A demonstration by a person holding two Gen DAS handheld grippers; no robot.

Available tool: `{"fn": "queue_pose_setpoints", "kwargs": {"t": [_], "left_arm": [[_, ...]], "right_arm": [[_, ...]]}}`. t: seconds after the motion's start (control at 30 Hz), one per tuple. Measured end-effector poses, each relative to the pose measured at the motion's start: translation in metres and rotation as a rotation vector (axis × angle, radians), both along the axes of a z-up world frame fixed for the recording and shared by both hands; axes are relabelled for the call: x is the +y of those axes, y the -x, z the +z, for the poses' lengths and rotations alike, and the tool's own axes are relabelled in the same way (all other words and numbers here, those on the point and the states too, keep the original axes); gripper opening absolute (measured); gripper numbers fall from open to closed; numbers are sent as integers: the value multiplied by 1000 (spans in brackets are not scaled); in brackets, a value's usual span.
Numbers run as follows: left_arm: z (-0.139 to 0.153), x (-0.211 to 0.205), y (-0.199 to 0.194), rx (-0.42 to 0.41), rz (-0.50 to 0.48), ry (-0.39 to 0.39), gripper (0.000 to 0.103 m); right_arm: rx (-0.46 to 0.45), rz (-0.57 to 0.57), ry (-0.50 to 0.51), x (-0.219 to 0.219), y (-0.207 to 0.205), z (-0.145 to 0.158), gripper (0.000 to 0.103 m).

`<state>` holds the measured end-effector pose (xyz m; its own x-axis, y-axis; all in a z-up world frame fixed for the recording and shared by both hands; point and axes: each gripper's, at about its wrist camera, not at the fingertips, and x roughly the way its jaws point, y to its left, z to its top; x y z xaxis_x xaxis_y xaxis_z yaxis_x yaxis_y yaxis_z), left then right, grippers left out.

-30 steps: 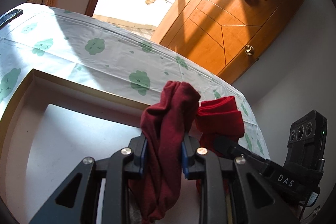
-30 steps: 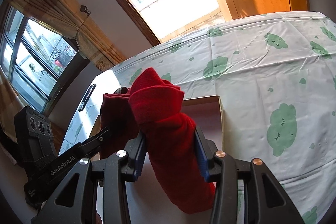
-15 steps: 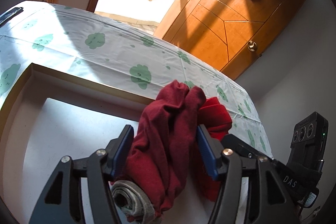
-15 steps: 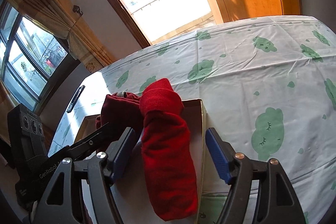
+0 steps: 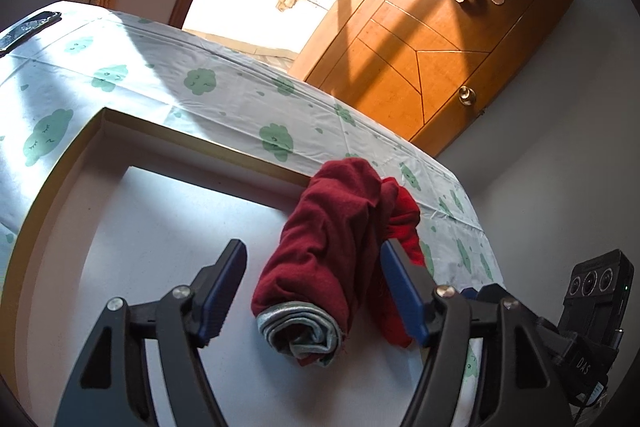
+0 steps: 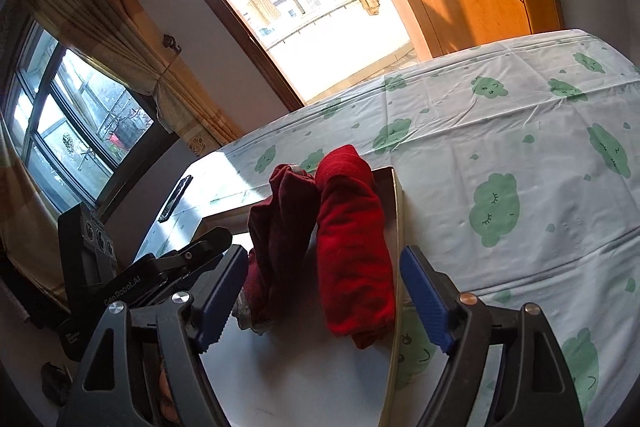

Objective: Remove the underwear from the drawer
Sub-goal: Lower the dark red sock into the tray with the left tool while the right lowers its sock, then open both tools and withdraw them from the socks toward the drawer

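The jaws of the left gripper [image 5: 312, 295] are opening, and the rolled dark maroon cloth underwear with a grey waistband [image 5: 324, 259] lies between them, clear of the left blue pad and close against or touching the right one; it is not gripped. The jaws of the right gripper [image 6: 324, 291] are opening too, standing wide on either side of the rolled bright red cloth underwear [image 6: 352, 239], with neither blue pad touching it.

Both rolls lie side by side, pressed against each other, on the white floor of the shallow open drawer with a light wooden rim [image 5: 192, 143]. They sit in the drawer's far right corner, their far ends leaning up against the rim. In the left wrist view the maroon roll's grey-banded end points toward the camera, and the red roll shows only partly behind it, on its right. In the right wrist view the red roll lies just beside the drawer's right wall, with the maroon roll on its left.

The drawer rests on a bench covered by a white plastic cloth printed with green clouds [image 6: 520, 131]. A flat dark phone-like object [image 6: 175, 197] lies on the cloth beyond the drawer's left side. Behind stand an orange wooden door with a brass knob [image 5: 452, 55], a sunlit doorway, and tied yellow curtains [image 6: 132, 39] beside a window.
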<state>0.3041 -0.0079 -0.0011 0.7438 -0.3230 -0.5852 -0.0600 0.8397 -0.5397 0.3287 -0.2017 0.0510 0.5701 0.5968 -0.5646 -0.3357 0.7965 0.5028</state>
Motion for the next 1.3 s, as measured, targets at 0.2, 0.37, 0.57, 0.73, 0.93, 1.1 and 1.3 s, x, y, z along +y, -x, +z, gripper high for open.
{"fn": "queue_pose_setpoints", "kwargs": {"t": [0.2,0.37,0.57,0.73,0.93,1.1,1.3], "left_arm": [[7,0,33,-41,-46,-12,70],[17,0,64,-94,-69,-31,74],[23,1,101,-135,-98,-46,74],[24,-1,127,-156,-120,-72,75],[22,-3,152,-180,-138,-109,75],[11,-6,170,-167,-173,-127,75],[-12,-4,192,-114,-227,-165,75]], "right_arm": [[-31,53,-4,3,43,3,81],[-61,92,-4,5,81,2,82],[-109,116,10,6,119,-2,83],[-148,148,40,12,150,-5,83],[-190,213,85,23,182,-9,84],[-200,263,118,27,202,-19,84],[-181,292,184,20,223,-38,84]]}}
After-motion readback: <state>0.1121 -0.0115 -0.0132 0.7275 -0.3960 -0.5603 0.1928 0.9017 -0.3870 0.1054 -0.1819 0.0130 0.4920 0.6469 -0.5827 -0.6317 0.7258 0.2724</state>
